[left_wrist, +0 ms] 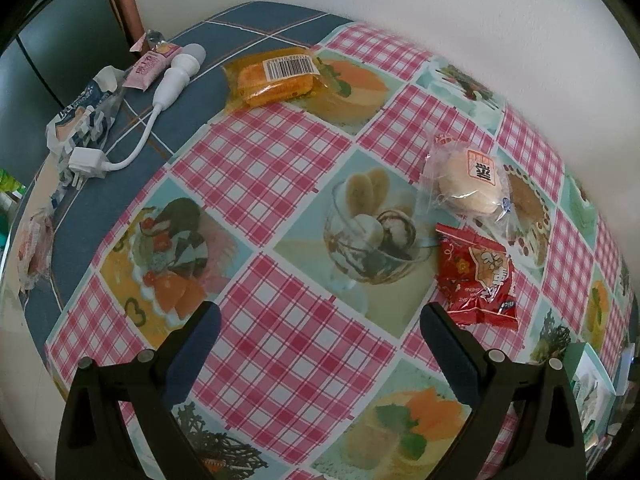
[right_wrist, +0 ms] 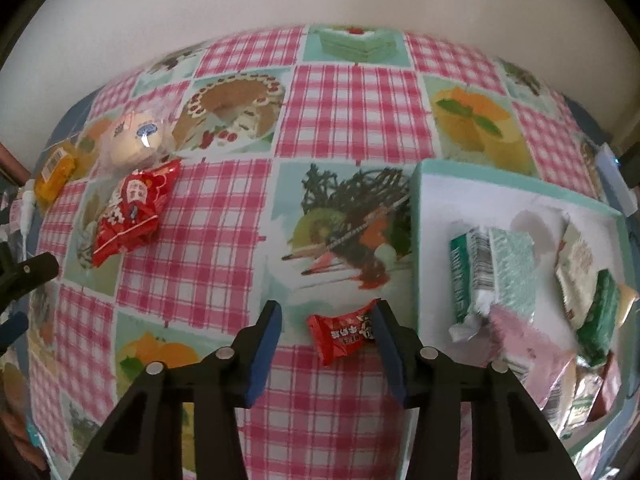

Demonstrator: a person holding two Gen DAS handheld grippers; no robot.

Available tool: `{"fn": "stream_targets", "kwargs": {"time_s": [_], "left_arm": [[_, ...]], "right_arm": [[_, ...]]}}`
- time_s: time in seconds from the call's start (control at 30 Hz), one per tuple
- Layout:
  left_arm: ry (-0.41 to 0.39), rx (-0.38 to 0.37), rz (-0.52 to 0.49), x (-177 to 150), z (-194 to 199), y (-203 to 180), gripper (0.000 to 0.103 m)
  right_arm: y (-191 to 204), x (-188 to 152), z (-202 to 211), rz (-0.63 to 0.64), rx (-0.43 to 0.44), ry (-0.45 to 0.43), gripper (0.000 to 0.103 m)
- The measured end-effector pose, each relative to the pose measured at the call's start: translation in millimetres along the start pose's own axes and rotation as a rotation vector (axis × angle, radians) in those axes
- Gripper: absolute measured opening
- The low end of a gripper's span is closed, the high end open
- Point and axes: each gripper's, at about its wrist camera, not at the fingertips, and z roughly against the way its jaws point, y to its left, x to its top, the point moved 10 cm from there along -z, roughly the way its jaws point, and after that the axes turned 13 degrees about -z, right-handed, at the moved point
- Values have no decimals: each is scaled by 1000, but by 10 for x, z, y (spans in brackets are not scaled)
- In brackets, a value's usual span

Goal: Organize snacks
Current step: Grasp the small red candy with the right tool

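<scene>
A small red candy packet (right_wrist: 344,334) lies on the tablecloth between the fingers of my open right gripper (right_wrist: 328,340), close against the right finger. A mint-edged white box (right_wrist: 424,216) to its right holds several wrapped snacks. A larger red snack bag (right_wrist: 134,210) (left_wrist: 478,276), a clear-wrapped round bun (left_wrist: 468,182) (right_wrist: 136,140) and an orange packet (left_wrist: 276,76) (right_wrist: 54,176) lie on the cloth. My left gripper (left_wrist: 320,328) is open and empty, with the red bag just beyond its right finger.
A white plug and cable (left_wrist: 132,136), a pink snack bar (left_wrist: 150,66) and a torn blue-white wrapper (left_wrist: 80,116) lie on the blue cloth at the far left. A white wall runs behind the table. The left gripper shows at the left edge of the right wrist view (right_wrist: 20,280).
</scene>
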Motion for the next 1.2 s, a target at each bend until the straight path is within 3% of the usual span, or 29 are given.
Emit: {"fn": "stream_targets", "kwargs": {"time_s": [0.33,0.47,0.6,0.67,0.7,0.9,1.2], "left_arm": [[5,0,11,-3,-19,20,100],[6,2,14,-4,-20,34,100],[14,-1,10,-20,-37,19,100],[19,-4,6,-27,-51,7,100],[20,-5,4,-31,-57,3,100],[29,-16,0,-21,-107,-42,100],[3,-107,-14,194,-196,-229,100]], "right_arm": [[252,-136,32,28,124,61,51],[213,-103,37,59,55,19,51],[174,-151,-13,71,36,36,51],[180,-172,-31,89,23,35,46],[194,-185,-41,97,25,38,39],[206,-187,-32,83,48,35,35],[166,-43,-66,41,79,5,32]]}}
